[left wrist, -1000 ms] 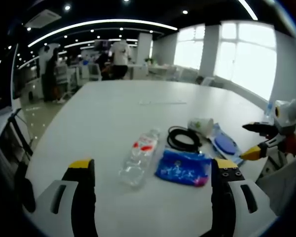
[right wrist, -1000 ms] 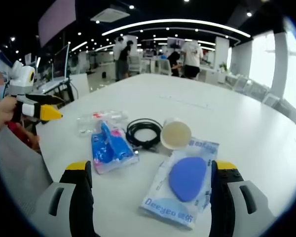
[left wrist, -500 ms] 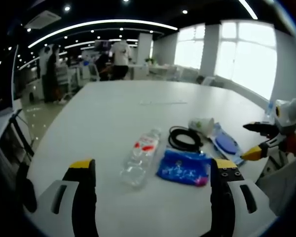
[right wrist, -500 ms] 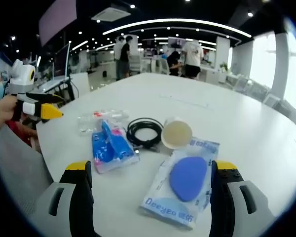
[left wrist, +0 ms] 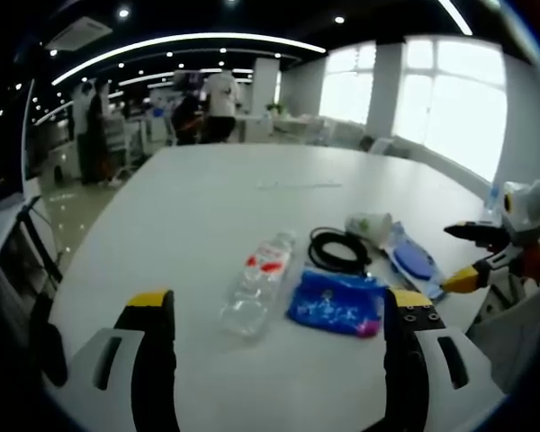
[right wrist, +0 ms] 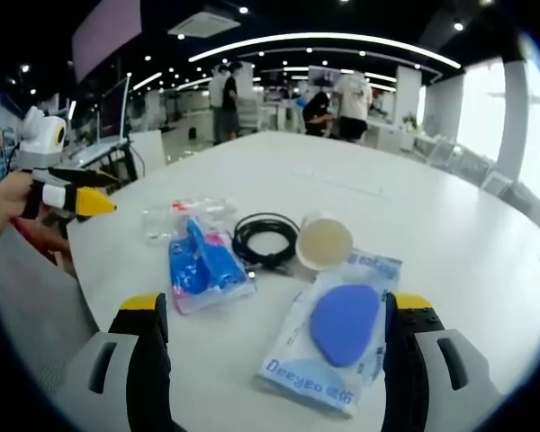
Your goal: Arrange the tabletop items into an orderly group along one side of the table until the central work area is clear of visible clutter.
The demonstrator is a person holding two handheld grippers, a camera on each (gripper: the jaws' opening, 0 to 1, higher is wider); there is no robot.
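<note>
Left gripper view: left tongs spread wide above the near edge of the white counter, nothing between the yellow-tipped jaws. Clear plastic water bottle with a red label lying on its side, just ahead and between the jaws. Blue crinkled packet flat on the counter just right of the bottle. Coiled black cable beyond the packet, touching or nearly touching a tipped paper cup on its far right. Clear pouch holding a blue oval pad right of the cable, near the counter edge. Right tongs at the far right, held by a hand, jaws parted, empty, tips just off the pouch. Thin white strip farther out on the counter, well apart from the rest. People standing among desks in the background

Right gripper view: right tongs spread wide, empty, over the near counter edge. Pouch with the blue oval pad right between the jaws, closest of all. Paper cup lying with its mouth toward the camera, touching the pouch's far end. Black cable coiled left of the cup. Blue packet left of the cable, with the bottle behind it. Left tongs at the far left, in a hand, jaws parted and empty
</note>
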